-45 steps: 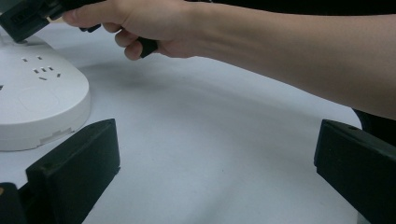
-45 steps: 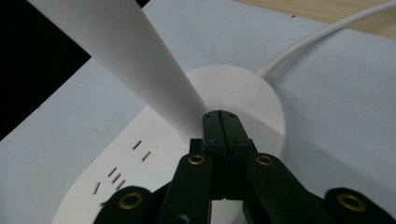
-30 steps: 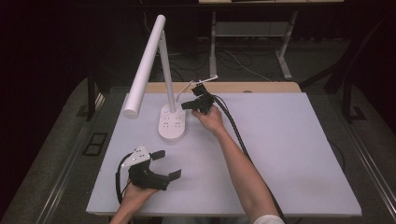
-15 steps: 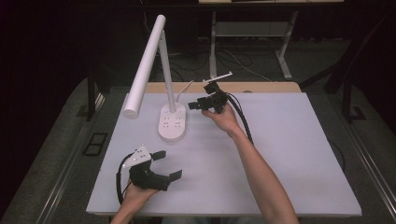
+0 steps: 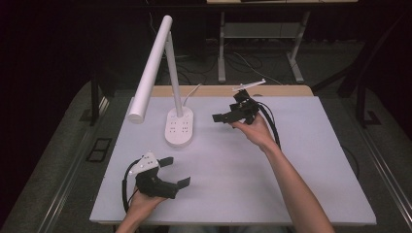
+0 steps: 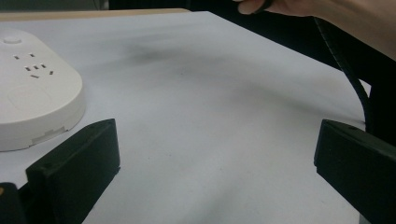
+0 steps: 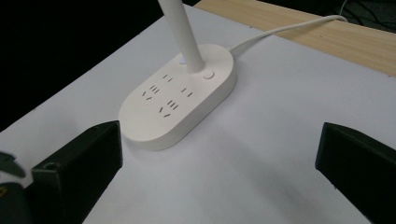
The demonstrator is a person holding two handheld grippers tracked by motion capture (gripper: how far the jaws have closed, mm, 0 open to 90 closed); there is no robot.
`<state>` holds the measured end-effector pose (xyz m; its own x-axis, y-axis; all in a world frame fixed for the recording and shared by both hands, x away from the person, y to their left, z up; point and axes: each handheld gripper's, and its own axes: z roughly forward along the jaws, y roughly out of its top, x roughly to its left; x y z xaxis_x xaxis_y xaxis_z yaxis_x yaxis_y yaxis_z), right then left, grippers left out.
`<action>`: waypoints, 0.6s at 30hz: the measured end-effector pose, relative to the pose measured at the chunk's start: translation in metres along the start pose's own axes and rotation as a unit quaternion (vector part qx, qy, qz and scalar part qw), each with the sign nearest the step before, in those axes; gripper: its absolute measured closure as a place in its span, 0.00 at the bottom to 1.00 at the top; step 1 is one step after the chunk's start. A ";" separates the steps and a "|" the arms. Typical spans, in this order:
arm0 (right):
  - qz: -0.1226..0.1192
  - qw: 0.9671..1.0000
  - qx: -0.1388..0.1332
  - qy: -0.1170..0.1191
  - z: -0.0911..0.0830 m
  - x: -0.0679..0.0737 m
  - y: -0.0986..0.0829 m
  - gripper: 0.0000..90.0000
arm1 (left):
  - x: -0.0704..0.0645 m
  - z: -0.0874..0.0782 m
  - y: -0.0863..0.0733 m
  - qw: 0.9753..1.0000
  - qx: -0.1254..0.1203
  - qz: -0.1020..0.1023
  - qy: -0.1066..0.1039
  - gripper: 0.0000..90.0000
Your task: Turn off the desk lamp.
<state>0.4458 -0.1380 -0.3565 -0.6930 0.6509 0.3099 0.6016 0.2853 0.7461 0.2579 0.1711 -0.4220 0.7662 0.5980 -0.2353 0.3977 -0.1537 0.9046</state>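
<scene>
Since the earlier frames my right tool (image 5: 228, 116) has drawn back from the lamp base (image 5: 179, 127) and moved rightward; it now hangs above the tabletop (image 5: 311, 160), clear of the base, with its jaws pointed toward it. My left tool (image 5: 167, 172) has not shifted and rests low at the near edge.

Finding on the lamp: the base stands on the far left part of the tabletop, with its stem (image 7: 180, 28) rising from the rear end beside a round button (image 7: 208, 74). Socket slots (image 7: 161, 95) cover the top face. A white cord (image 7: 280, 30) runs off behind it.

Judgement on the step: I appear to be between contacts with the base. For any return to the button, I should come in from above with one jaw tip, press straight down, and keep off the stem so the lamp does not tip.

Tool condition: the right tool's jaws are spread wide, holding nothing and touching nothing. The left tool's jaws are likewise spread wide and empty, with the near end of the base just beyond its left jaw.
</scene>
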 end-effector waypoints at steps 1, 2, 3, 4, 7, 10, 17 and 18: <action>0.005 1.000 -0.002 0.000 -0.005 0.001 -0.003 0.01 | 0.000 0.000 0.000 1.000 0.000 0.000 0.000 0.00; -0.001 1.000 -0.005 0.001 -0.014 0.002 -0.011 0.01 | 0.000 0.000 0.000 1.000 0.000 0.000 0.000 0.00; -0.001 1.000 -0.005 0.001 -0.014 0.002 -0.011 0.01 | -0.001 0.000 0.000 1.000 0.000 -0.001 -0.001 0.00; -0.003 1.000 -0.003 0.004 -0.021 0.003 -0.017 0.01 | -0.001 0.000 0.000 1.000 0.001 0.000 0.000 0.00; -0.005 1.000 -0.005 0.009 -0.032 0.005 -0.029 0.01 | -0.001 0.001 0.000 1.000 0.002 0.001 -0.001 0.00; -0.008 1.000 -0.004 0.007 -0.039 0.005 -0.036 0.01 | -0.001 0.001 0.000 1.000 0.005 0.004 -0.001 0.00; -0.005 1.000 -0.012 0.006 -0.063 0.006 -0.060 0.01 | -0.001 0.000 0.000 1.000 0.004 0.003 -0.001 0.00; -0.004 1.000 -0.012 0.005 -0.070 0.006 -0.067 0.01 | -0.001 0.000 0.000 1.000 0.004 0.003 -0.001 0.00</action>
<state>0.3738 -0.2022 -0.3633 -0.7021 0.6415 0.3091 0.5861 0.2741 0.7625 0.2571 0.1701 -0.4222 0.7689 0.5962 -0.2310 0.3976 -0.1629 0.9030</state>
